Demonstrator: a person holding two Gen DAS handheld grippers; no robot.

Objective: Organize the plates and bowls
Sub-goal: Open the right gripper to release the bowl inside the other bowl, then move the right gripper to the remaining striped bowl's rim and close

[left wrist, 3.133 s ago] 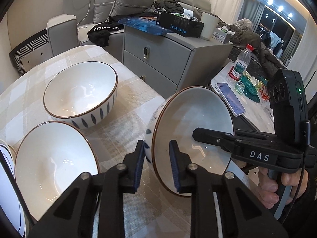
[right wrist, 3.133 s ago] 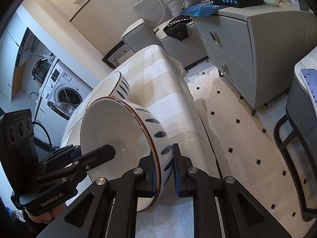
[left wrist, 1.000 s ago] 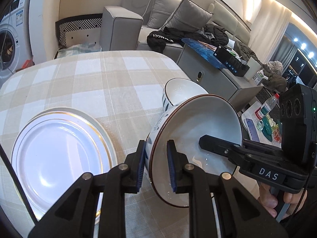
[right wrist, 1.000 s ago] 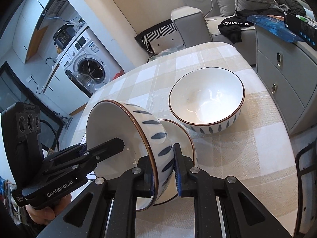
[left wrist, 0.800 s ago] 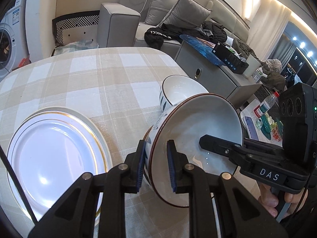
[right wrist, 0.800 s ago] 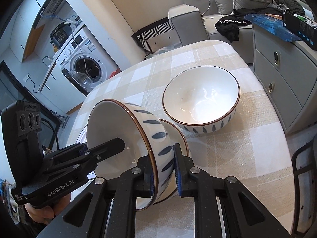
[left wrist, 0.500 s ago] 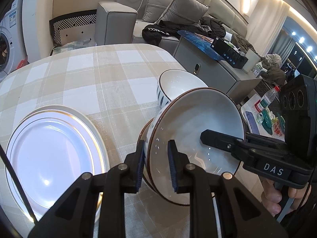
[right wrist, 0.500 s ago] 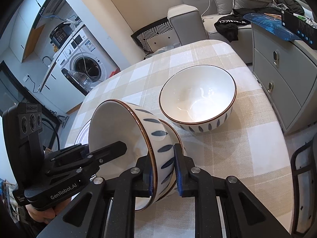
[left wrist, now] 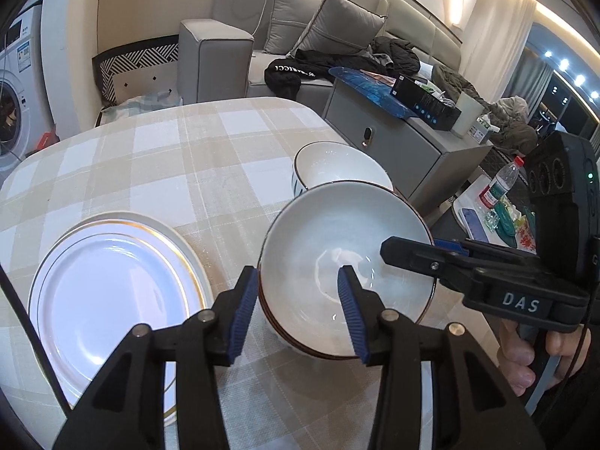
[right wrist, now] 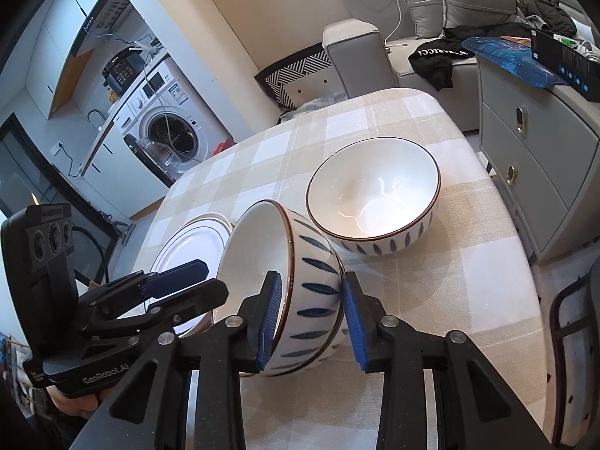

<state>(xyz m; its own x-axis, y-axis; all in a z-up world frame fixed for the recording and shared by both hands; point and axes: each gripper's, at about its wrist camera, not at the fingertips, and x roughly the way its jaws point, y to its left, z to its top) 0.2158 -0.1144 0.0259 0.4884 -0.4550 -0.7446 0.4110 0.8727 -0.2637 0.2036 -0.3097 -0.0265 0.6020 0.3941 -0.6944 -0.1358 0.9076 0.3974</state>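
Observation:
A white bowl with blue leaf marks (left wrist: pixel 345 262) (right wrist: pixel 296 285) sits nested in a second like bowl on the checked table (left wrist: pixel 187 157). My left gripper (left wrist: pixel 298 311) is open, its jaws astride the near rim. My right gripper (right wrist: pixel 309 315) is open, its jaws astride the opposite rim. A third bowl (left wrist: pixel 337 167) (right wrist: pixel 375 198) stands alone behind the stack. White gold-rimmed plates (left wrist: pixel 108 281) (right wrist: pixel 187 247) lie stacked to the left.
A grey drawer cabinet (left wrist: pixel 393 142) (right wrist: pixel 536 150) stands past the table's right edge. A sofa (left wrist: pixel 225 60) is behind the table, a washing machine (right wrist: pixel 165 127) to the far left. A low side table with a bottle (left wrist: pixel 498 187) is at the right.
Both grippers held the tilted bowl by its rim, lowered it into the bowl beneath, then opened and let it go. The bowl now rests nested.

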